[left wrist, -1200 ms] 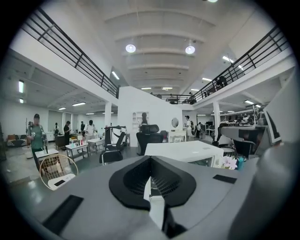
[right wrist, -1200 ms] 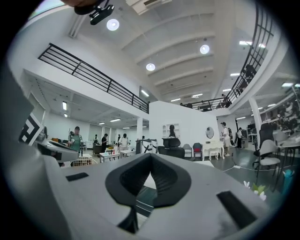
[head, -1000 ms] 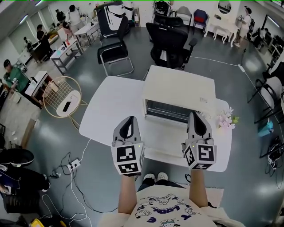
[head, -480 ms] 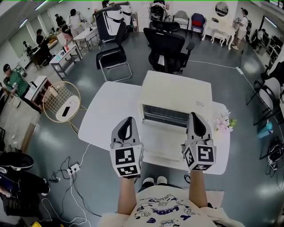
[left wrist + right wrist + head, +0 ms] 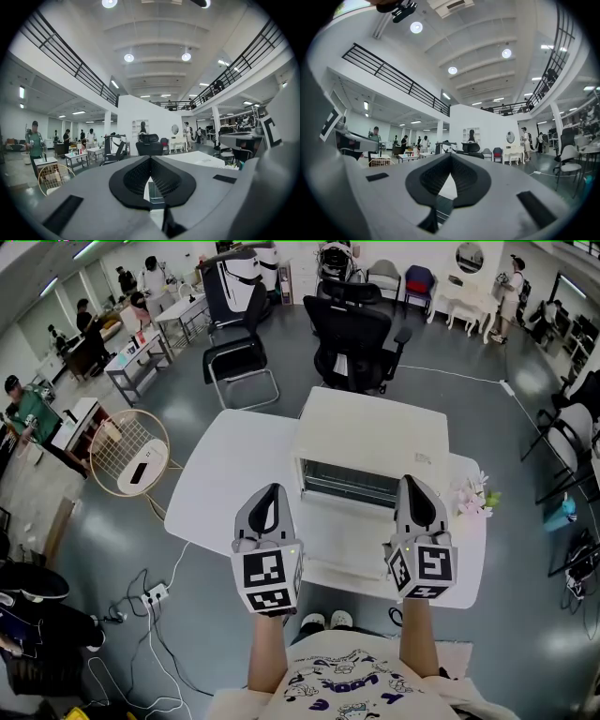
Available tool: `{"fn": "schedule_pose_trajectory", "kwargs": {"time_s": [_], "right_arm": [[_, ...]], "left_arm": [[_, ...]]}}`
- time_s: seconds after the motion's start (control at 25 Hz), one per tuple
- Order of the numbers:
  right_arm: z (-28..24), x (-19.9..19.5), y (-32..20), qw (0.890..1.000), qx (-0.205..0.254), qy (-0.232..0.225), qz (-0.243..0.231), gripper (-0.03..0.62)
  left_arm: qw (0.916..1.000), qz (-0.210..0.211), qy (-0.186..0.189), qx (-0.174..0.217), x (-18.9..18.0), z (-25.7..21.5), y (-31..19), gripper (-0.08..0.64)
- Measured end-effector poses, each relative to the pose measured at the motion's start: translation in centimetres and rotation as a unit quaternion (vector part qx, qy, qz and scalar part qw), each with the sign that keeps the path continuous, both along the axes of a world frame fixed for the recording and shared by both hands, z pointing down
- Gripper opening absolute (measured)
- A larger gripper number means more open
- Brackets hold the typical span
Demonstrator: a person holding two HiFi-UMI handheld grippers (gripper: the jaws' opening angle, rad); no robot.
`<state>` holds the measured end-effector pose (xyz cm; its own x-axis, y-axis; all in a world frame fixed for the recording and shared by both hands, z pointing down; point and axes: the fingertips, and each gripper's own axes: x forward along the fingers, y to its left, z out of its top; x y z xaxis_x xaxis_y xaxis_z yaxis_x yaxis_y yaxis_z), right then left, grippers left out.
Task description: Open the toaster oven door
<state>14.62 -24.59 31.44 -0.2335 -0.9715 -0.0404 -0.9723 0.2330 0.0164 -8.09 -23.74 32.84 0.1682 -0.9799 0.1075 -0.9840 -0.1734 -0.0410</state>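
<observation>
A white toaster oven (image 5: pixel 375 432) stands on the white table (image 5: pixel 225 465). Its front shows a dark opening with a wire rack (image 5: pixel 347 486). A pale flat panel (image 5: pixel 342 535) lies in front of it and looks like the door folded down. My left gripper (image 5: pixel 272 495) hovers shut and empty in front of the oven's left corner. My right gripper (image 5: pixel 412 486) is also shut and empty, near the right corner. In the left gripper view the left gripper (image 5: pixel 150 159) has its pads together; the right gripper view shows the right gripper (image 5: pixel 451 157) the same.
A small bunch of pink flowers (image 5: pixel 473 495) sits at the table's right edge. Black office chairs (image 5: pixel 352 329) stand behind the table. A round wire basket (image 5: pixel 129 451) and a power strip with cables (image 5: pixel 155 594) are on the floor to the left.
The head view has shifted slightly. Both grippers stay shut and keep their places in front of the oven.
</observation>
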Motion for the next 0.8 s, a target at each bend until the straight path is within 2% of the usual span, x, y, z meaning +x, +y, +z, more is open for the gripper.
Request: {"fn": "schedule_pose_trajectory", "kwargs": {"time_s": [0.8], "right_arm": [[0.42,-0.03,0.29,1.000,-0.001,0.004,0.010,-0.003]], "left_arm": [[1.0000,0.003,0.005,-0.005,-0.48,0.78,0.06,0.005]]}}
